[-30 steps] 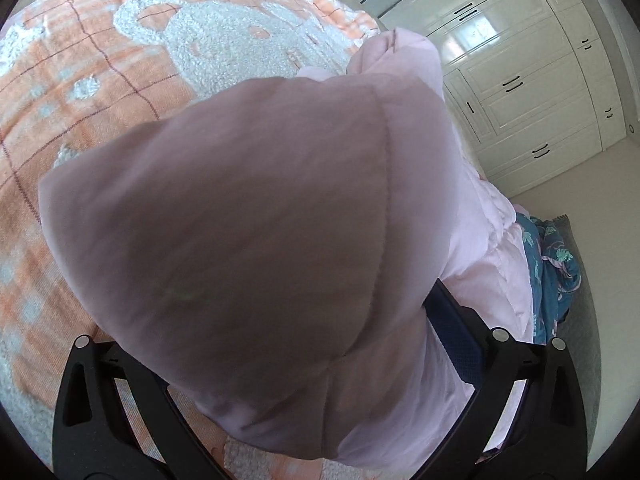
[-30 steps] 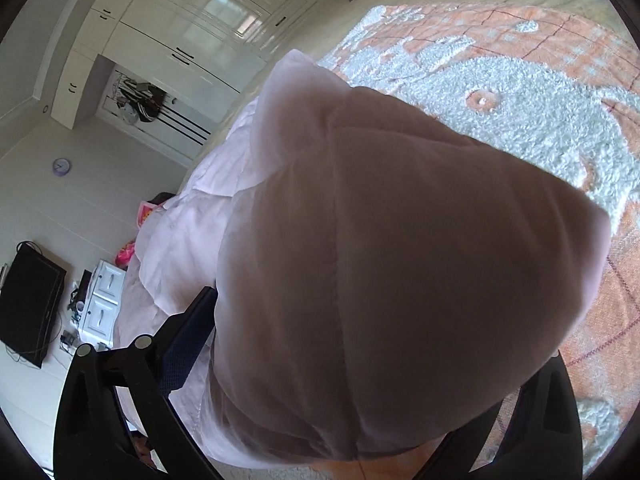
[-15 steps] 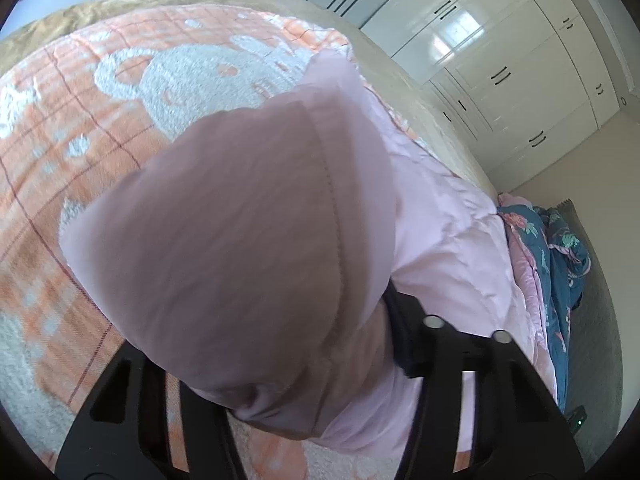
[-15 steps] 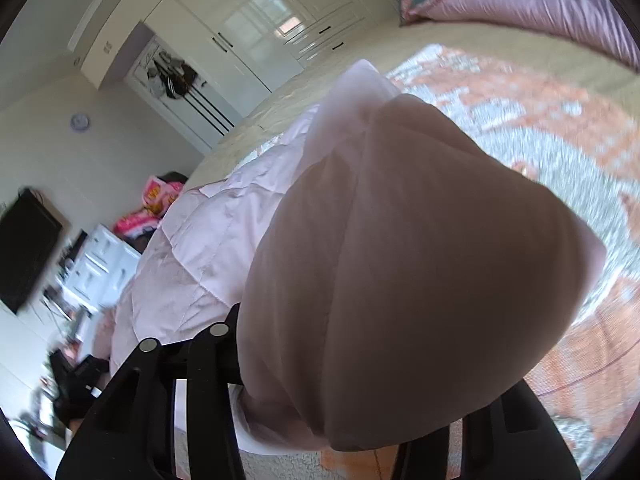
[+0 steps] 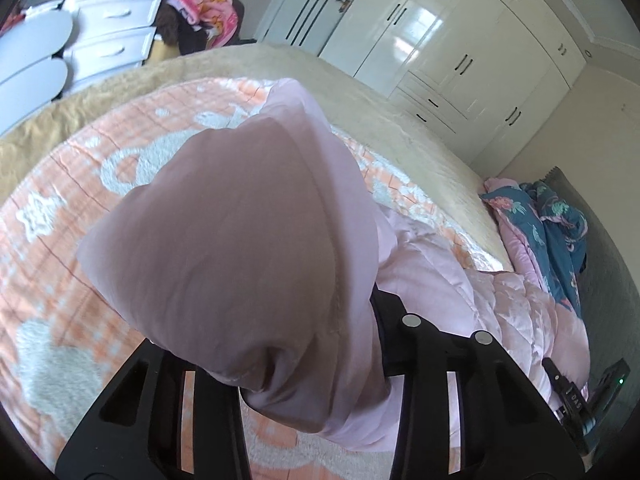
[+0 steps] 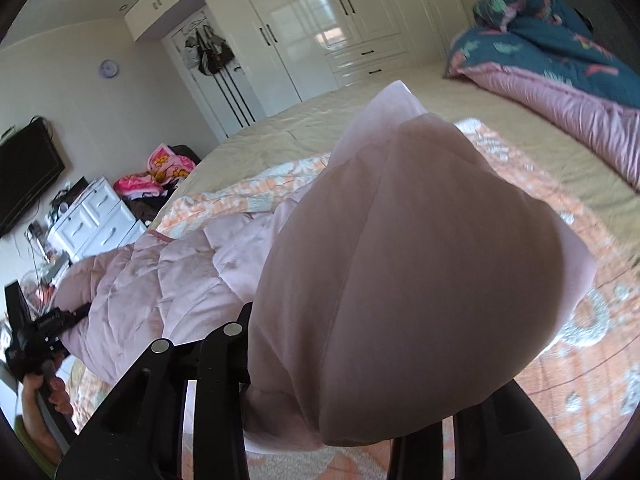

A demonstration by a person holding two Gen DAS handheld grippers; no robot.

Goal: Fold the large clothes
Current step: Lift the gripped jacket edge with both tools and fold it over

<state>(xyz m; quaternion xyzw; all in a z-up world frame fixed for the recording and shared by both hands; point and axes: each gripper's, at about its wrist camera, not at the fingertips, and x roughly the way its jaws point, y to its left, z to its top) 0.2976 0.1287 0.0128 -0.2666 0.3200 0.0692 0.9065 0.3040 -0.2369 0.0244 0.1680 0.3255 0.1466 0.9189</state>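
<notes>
Pink quilted jacket (image 5: pixel 248 248), now lifted higher, in both newly closed tongs; no legible writing.

Bedroom — bed (image 6: pixel 500 128), white wardrobes (image 5: pixel 460 40)

1 pink quilted jacket (image 5: pixel 440 280), 2 grippers, 1 orange blanket (image 5: pixel 60 240), 1 teal duvet (image 6: pixel 560 52), 1 television (image 6: pixel 24 176).

white wardrobe (image 5: pixel 452 52) | orange blanket (image 5: pixel 48 264) | teal quilt (image 6: pixel 560 56) | TV (image 6: pixel 24 172)
</notes>
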